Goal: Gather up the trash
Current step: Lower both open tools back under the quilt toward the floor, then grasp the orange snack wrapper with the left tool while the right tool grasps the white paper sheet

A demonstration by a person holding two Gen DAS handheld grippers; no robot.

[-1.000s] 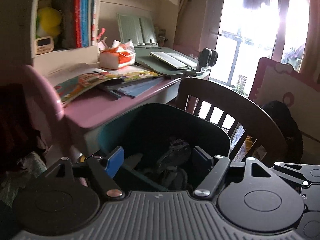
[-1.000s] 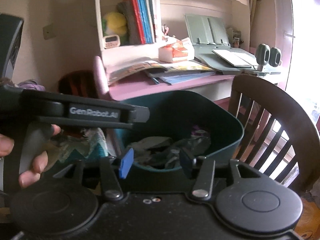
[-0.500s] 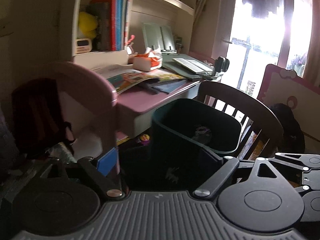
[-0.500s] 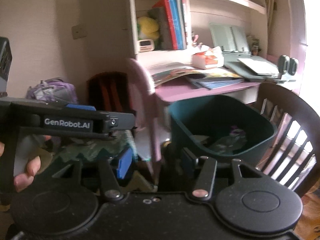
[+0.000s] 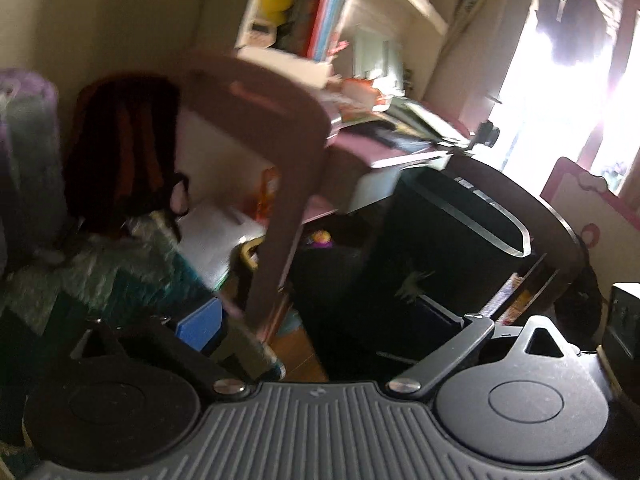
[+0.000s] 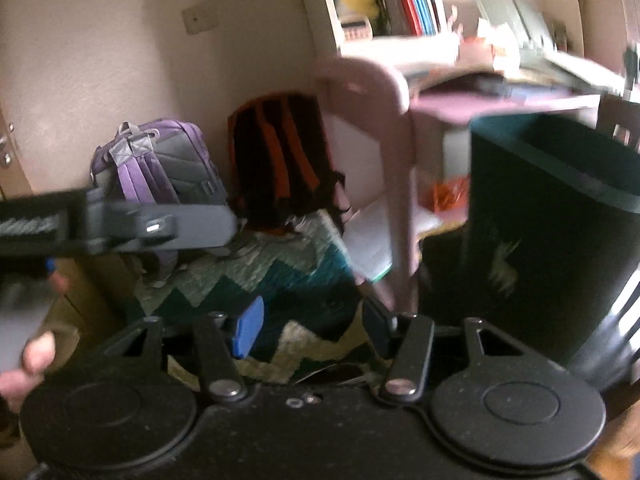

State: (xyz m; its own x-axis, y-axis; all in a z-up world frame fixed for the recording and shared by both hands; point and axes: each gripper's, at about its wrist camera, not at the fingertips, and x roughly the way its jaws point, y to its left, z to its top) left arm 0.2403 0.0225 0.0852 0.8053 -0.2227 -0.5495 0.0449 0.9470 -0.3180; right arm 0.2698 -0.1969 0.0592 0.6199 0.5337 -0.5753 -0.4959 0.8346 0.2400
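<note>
My left gripper point(image 5: 320, 320) has just spread wide, empty; right gripper point(image 6: 312, 320) open too. I'd slow down, scanning beside the teal bin point(image 6: 560, 240) lower right.

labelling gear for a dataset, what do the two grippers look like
Both are black plastic with two round discs at the base and silver pivot screws. The left gripper has a ribbed grey plate; the right gripper has a speckled flat one. Each has one blue-padded finger.
</note>
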